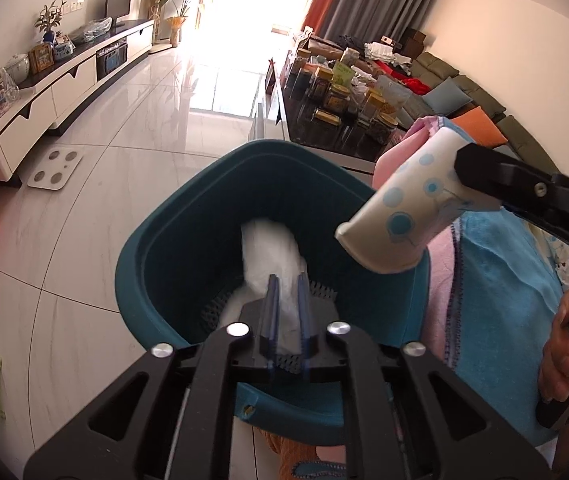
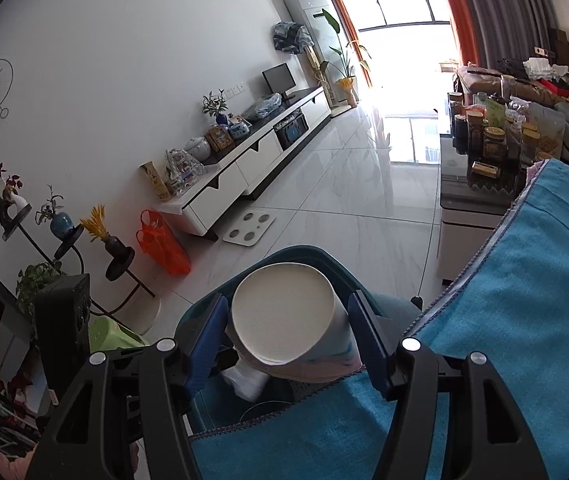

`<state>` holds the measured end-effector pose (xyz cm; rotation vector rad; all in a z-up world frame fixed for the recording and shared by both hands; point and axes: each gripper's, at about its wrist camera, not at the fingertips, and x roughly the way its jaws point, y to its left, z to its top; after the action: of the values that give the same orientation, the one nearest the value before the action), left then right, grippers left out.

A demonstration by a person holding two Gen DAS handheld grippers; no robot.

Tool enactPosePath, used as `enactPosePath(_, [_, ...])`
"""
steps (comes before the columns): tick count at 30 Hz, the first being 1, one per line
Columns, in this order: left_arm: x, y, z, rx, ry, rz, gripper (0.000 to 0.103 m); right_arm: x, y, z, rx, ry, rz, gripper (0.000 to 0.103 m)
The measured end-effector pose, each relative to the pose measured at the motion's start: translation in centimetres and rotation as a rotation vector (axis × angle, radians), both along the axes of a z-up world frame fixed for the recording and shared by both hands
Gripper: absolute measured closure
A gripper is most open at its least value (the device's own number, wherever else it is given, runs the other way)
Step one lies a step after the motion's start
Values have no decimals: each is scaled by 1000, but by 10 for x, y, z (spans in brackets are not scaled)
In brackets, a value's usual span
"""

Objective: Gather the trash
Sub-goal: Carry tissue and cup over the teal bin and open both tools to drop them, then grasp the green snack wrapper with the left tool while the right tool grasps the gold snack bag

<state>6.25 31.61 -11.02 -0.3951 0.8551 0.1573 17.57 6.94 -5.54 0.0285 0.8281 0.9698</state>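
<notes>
A teal bin (image 1: pixel 156 232) stands on the tiled floor right below both grippers. My left gripper (image 1: pixel 287 280) reaches into its mouth, its narrow blue fingers closed on a crumpled white tissue (image 1: pixel 272 252) that trails down inside the bin. My right gripper (image 2: pixel 287 300) is shut on a white paper cup (image 2: pixel 284 312) with blue dots, its base facing the camera. In the left wrist view the same paper cup (image 1: pixel 400 216) hangs tilted over the bin's right rim. The tissue (image 2: pixel 248 384) shows below the cup in the right wrist view.
A blue and pink towel (image 1: pixel 504 280) drapes beside the bin on the right. A low table (image 1: pixel 316 136) crowded with jars stands behind it. A white TV cabinet (image 1: pixel 64 84), a bathroom scale (image 1: pixel 54 168) and an orange bag (image 2: pixel 164 248) line the left. A hand (image 1: pixel 560 344) holds the right gripper.
</notes>
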Motion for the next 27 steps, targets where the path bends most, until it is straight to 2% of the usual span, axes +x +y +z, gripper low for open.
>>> enactPosePath(7, [3, 3, -2, 1, -13, 35, 78, 3, -8, 0, 19, 19, -21, 38])
enactPosePath(11, [-1, -3, 8, 24, -38, 39, 73, 1, -14, 3, 30, 10, -19, 38])
enactPosePath(15, [-10, -10, 22, 43, -83, 28, 62, -6, -27, 8, 44, -3, -12, 38])
enactPosePath(19, [-22, -23, 39, 58, -136, -4, 54, -17, -47, 17, 52, -35, -8, 38])
enactPosePath(21, [-25, -32, 46, 59, -162, -28, 43, -23, -61, 22, 58, -55, -13, 38])
enactPosePath(27, [-25, -79, 65, 43, -224, -155, 39, -43, -115, 31, 60, -118, -64, 38])
